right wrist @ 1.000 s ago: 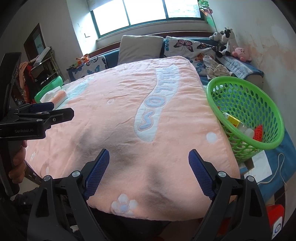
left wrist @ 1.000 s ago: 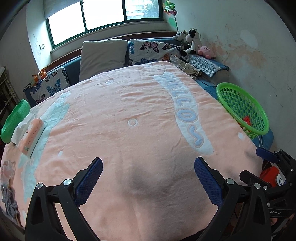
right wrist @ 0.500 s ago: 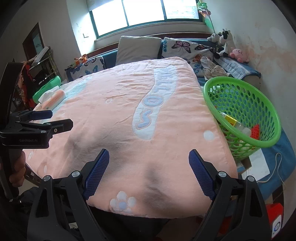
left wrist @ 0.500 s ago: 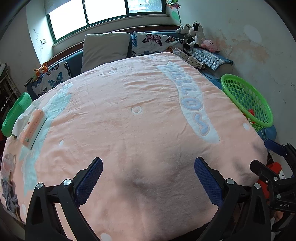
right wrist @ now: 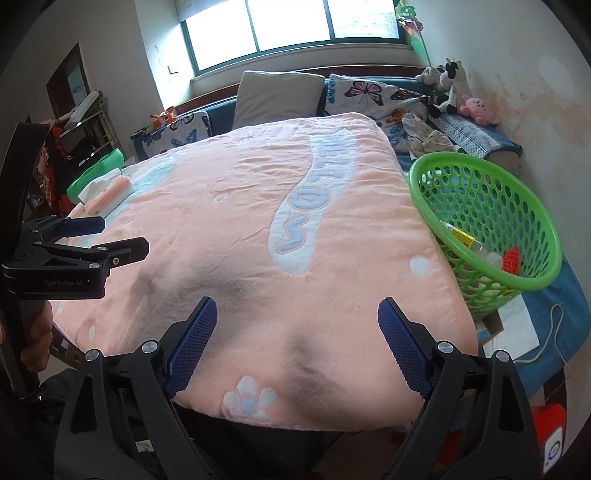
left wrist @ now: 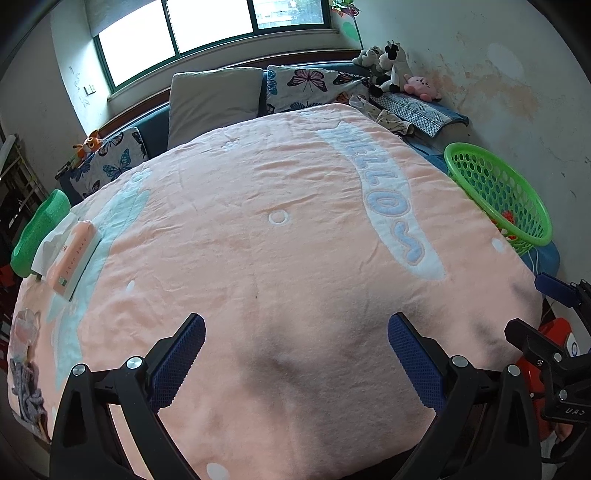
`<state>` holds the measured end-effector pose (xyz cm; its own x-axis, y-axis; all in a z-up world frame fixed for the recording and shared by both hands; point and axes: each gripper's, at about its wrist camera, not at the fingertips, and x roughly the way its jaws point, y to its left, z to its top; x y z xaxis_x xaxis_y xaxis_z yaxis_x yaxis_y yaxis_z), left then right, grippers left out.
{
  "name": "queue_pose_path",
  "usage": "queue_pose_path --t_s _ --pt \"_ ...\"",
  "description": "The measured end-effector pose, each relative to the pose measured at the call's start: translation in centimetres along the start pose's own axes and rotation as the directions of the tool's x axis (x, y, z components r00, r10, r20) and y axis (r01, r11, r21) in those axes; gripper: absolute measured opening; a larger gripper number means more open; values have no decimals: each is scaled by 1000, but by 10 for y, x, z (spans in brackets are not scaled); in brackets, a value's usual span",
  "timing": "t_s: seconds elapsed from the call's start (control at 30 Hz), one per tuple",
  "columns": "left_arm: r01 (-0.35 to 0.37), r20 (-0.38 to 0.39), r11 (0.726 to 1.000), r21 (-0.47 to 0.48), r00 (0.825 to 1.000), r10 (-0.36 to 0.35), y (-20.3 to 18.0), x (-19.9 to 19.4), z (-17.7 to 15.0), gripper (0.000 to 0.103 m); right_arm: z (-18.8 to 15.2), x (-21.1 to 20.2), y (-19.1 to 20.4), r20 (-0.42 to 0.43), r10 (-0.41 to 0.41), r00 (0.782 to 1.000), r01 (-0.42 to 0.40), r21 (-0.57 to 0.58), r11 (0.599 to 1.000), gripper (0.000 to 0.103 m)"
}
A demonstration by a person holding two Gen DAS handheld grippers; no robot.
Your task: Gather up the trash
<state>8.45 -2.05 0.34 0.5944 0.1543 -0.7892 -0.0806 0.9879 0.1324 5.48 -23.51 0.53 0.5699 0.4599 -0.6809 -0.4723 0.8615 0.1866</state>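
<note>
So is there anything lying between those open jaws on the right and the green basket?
Nothing visible does. Between the right gripper and the green basket lies only bare pink blanket; the basket sits off its right edge, mouth tilted toward the bed.

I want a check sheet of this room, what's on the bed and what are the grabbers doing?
Surface: pink blanket covers the bed.
Job's things: green basket beside the bed, holding a bottle and a red item.
Clutter: tissue pack near the blanket's left edge; no loose trash seen.
Grippers: left gripper and right gripper, jaws open, nothing between them.
Cables: white cord below the basket.
Surroundings: pillows, plush toys, window.
</note>
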Motion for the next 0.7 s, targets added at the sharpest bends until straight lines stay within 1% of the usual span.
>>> queue_pose_path --t_s 0.7 --pt "-23 25 1000 1 999 23 0 -4 -1 96 -1 -1 2 0 7 1000 -7 6 1000 89"
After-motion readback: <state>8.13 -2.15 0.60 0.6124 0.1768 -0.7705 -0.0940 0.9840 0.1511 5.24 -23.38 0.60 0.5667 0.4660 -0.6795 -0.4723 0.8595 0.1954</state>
